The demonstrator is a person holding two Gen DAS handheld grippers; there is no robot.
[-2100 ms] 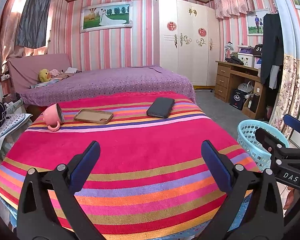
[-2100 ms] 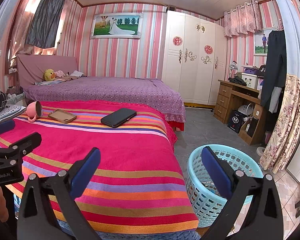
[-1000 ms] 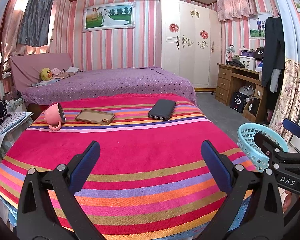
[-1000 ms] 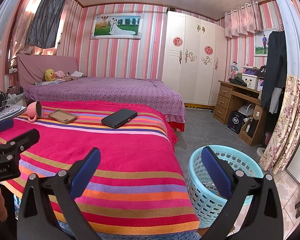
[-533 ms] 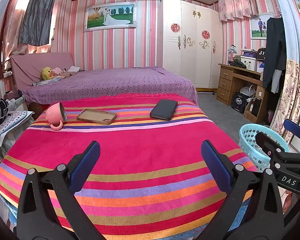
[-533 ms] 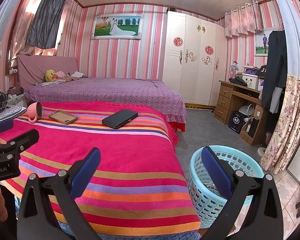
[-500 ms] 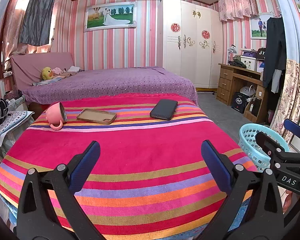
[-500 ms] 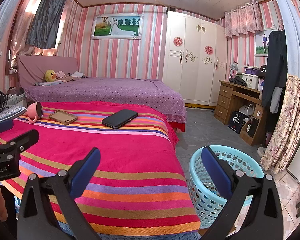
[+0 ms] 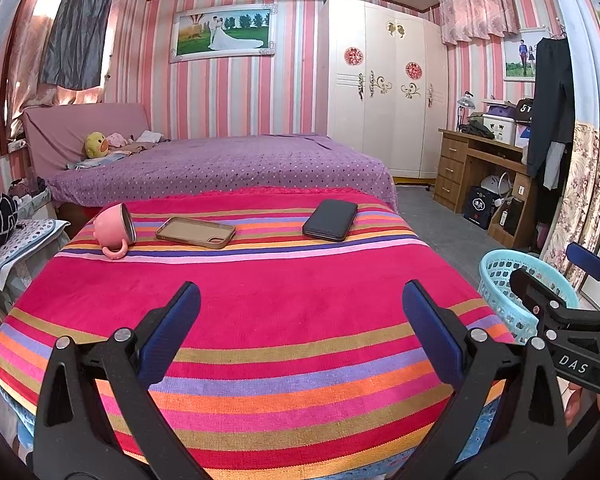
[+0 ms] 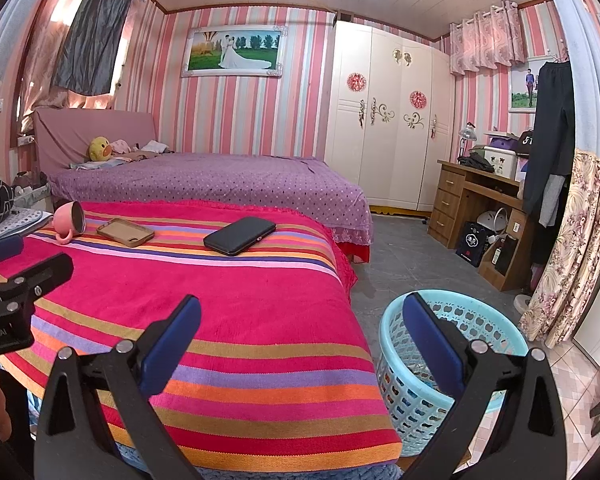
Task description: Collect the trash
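Both grippers, left gripper (image 9: pixel 300 320) and right gripper (image 10: pixel 300 320), have their fingers wide apart, holding nothing. The blue basket (image 10: pixel 496 334) sits on the floor, right of the striped table (image 9: pixel 260 312).

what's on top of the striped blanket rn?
On the striped blanket: a tipped pink mug, a tan phone case, a black phone. Whatever lies beneath the blanket is covered.
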